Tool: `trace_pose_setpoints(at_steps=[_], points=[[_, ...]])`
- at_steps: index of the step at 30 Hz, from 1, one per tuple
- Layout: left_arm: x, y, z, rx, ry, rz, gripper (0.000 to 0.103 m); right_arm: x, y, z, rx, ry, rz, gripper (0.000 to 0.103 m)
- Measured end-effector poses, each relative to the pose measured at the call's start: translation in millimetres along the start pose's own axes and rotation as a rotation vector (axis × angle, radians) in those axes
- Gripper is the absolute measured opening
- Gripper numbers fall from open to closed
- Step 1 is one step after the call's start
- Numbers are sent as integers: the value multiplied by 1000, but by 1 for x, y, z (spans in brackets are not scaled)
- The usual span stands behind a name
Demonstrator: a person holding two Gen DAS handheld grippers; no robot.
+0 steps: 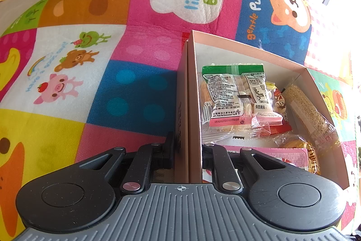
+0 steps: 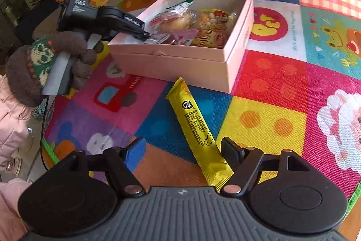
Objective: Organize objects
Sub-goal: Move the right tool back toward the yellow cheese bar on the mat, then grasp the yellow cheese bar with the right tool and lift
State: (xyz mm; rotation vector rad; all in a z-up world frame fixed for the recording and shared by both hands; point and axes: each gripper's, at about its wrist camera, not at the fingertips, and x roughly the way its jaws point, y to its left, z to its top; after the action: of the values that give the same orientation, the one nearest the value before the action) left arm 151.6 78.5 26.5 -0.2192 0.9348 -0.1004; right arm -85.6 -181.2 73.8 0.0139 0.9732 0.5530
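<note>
while left gripper [image 1: 188,150] pinches box wall [image 1: 191,105], right gripper [image 2: 185,150] gapes.

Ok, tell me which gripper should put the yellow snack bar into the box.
Right. The right gripper is open, with the yellow snack bar lying between its fingers. The left gripper straddles the pink box wall.

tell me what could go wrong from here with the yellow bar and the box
1. The yellow snack bar lies nearer the right gripper's right jaw than its left, so closing now might pinch only its edge or nudge it aside.
2. The left gripper straddles the pink box's wall; any pull could drag or tip it.
3. The box already looks full, so the bar may sit proud.
</note>
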Motion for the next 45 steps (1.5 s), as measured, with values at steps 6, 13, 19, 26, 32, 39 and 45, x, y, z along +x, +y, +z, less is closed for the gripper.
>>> trace_pose_setpoints(at_steps=[6, 13, 19, 26, 32, 39, 45], points=[[0, 0, 0, -1, 0, -1, 16, 5, 20, 7, -124, -44, -102, 74], [0, 0, 0, -2, -1, -2, 16, 23, 0, 10, -50, -17, -142, 61], [0, -1, 0, -3, -2, 0, 16, 19, 3, 2, -17, 3, -111, 54], [0, -1, 0, -3, -3, -1, 16, 20, 22, 2, -61, 2, -92, 49], [0, -1, 0, -3, -3, -1, 16, 28, 22, 6, -66, 3, -116, 48], [0, -1, 0, -3, -2, 0, 16, 24, 21, 3, -65, 10, -125, 22], [0, -1, 0, 7, 1, 4, 16, 8, 29, -2, -92, 5, -113, 22]])
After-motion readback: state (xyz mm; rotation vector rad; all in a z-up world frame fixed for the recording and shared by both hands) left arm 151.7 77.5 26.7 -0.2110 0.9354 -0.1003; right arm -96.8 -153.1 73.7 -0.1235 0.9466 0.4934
